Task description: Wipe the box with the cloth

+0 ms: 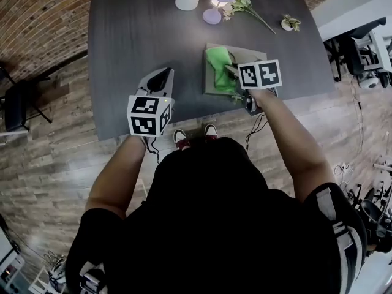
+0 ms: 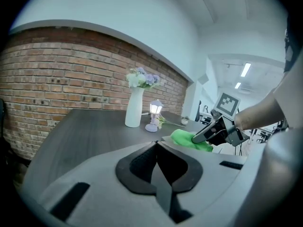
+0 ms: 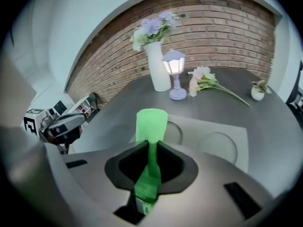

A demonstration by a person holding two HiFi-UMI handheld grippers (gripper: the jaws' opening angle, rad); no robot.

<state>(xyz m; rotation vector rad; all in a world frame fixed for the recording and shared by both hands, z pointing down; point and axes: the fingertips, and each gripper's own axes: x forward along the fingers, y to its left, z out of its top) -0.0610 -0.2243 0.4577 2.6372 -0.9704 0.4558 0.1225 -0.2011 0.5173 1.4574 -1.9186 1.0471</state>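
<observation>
Now, right gripper (image 3: 151, 150) clamping green cloth (image 3: 151, 121) on box (image 3: 222, 143); left gripper (image 2: 158, 151) closed

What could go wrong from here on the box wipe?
1. The box lies loose: the left claw is shut, empty and off to its side, so a stroke may push the box toward the near edge of the table.
2. The right claw pinches only a narrow fold of the cloth; drag could pull it free or let the claw scrape the box.
</observation>
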